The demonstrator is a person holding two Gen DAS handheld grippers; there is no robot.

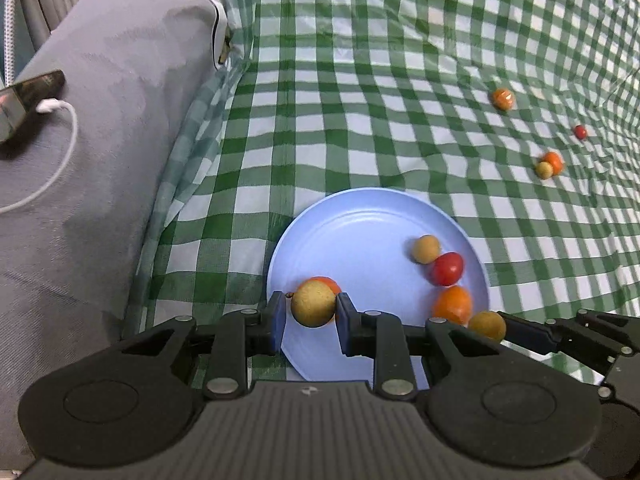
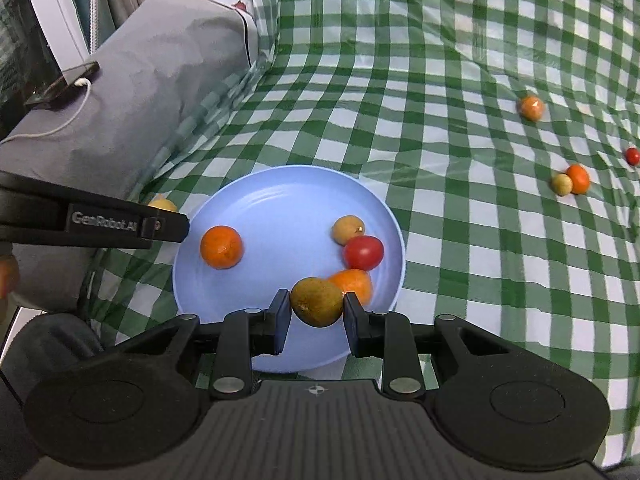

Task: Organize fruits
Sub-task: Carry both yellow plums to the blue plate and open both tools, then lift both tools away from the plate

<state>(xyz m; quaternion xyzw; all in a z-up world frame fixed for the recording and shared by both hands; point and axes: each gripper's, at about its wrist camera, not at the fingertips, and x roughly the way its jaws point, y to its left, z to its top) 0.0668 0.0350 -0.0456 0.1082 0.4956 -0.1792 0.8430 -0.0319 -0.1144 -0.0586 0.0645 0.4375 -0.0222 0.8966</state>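
Left gripper [image 1: 311, 312] clamps a tan longan [image 1: 313, 304] over blue plate [image 1: 360, 208] near edge; right gripper [image 2: 316, 312] clamps a darker longan [image 2: 317, 301] over plate too; "GenRobot.AI" readable on left gripper's side; on plate: orange [image 2: 221, 247], tomato [image 2: 363, 253], another longan [image 2: 347, 229]; more fruit on checked cloth [image 2: 440, 80], well right of plate.

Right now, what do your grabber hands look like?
Both are black plastic. Each gripper, left and right, has two fingers tipped with blue pads, silver screws, round bumps and a ridged grey top. The left one's side reads "GenRobot.AI" in grey letters.
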